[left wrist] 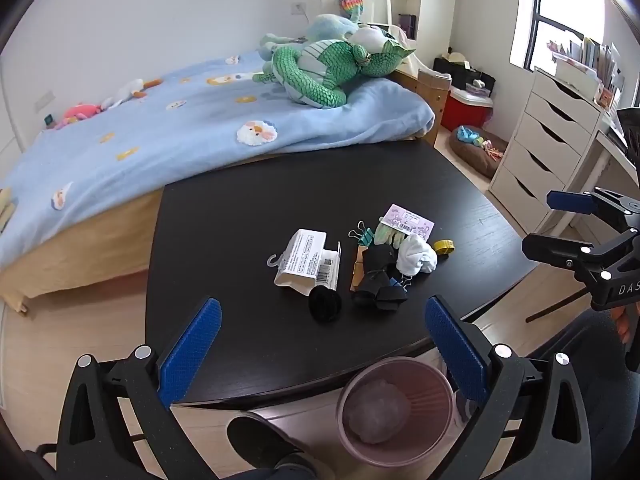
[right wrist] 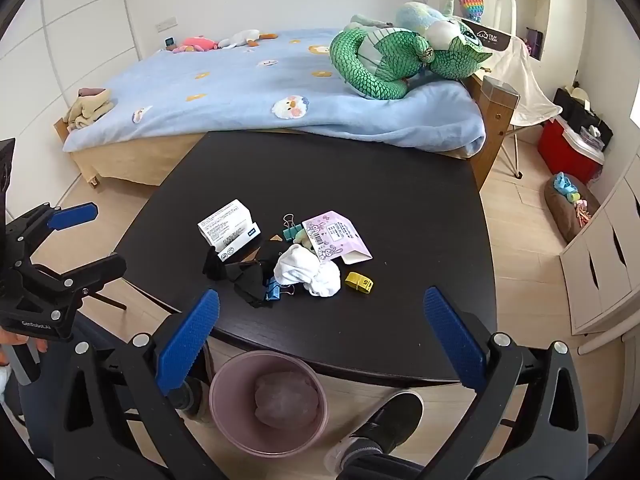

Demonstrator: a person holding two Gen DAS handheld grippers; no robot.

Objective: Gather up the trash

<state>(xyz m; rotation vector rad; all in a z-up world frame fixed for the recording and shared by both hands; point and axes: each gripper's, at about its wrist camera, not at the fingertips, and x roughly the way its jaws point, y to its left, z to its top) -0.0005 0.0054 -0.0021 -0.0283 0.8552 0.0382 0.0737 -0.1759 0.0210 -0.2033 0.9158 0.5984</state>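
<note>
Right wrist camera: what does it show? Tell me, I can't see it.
An open right gripper hovers over a black table with a small pile: a white box, crumpled white cloth, and a pink packet. A pink bin sits below on the floor; a blue bed lies behind.

Black table bare beyond clutter — near edge free.

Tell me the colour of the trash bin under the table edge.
Dusty pink; the trash bin shows best in the right wrist view.

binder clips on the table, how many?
2. A green binder clip beside the purple packet, and a blue binder clip at the pile's near edge. More may hide underneath.
</note>
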